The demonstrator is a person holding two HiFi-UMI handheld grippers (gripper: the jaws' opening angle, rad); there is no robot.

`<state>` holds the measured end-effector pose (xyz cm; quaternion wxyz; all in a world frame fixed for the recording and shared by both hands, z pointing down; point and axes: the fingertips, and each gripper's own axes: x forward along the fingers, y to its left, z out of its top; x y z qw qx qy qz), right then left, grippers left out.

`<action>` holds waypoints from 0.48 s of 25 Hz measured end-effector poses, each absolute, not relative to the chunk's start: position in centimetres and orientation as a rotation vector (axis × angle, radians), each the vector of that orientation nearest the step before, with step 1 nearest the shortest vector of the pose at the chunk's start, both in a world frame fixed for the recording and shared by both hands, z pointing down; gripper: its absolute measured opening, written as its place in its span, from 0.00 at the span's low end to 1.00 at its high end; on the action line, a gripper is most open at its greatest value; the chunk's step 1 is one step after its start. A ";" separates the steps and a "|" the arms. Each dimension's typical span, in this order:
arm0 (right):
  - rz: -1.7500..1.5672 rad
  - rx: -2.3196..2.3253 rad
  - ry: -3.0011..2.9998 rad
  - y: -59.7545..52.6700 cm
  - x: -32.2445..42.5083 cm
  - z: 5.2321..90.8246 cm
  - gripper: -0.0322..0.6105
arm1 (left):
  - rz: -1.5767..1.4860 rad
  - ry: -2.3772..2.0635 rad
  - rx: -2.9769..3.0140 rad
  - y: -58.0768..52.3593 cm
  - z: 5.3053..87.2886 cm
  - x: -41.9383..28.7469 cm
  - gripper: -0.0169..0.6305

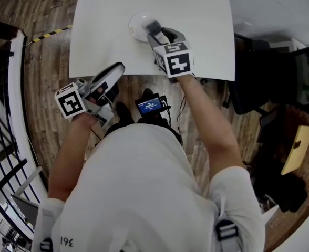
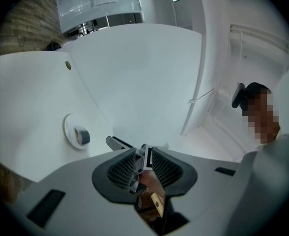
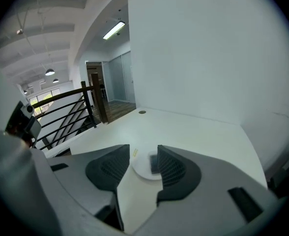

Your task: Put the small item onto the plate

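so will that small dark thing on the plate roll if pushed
The small dark item looks like a short roll, so a nudge may set it rolling. Being small, it's probably light. The plate looks shallow, so it could slide off.

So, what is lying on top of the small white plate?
One small dark grey item lies on the plate. The right gripper hangs over it with jaws apart, so in its own view one jaw covers part of the item; its underside is hidden.
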<state>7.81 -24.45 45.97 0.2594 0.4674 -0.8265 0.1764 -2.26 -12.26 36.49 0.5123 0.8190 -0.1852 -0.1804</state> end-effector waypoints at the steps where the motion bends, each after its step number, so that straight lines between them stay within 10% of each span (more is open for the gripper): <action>1: 0.475 1.279 -2.249 -24.2 7.8 45.3 0.30 | -0.444 -0.439 1.977 -12.2 36.1 -2.4 0.19; 5: 0.470 1.338 -2.275 -23.0 7.9 42.6 0.05 | -0.488 -0.419 2.009 -12.0 34.3 -3.1 0.19; 12: 0.534 1.383 -2.367 -20.2 7.8 38.1 0.05 | -0.567 -0.381 2.054 -11.2 30.8 -4.0 0.19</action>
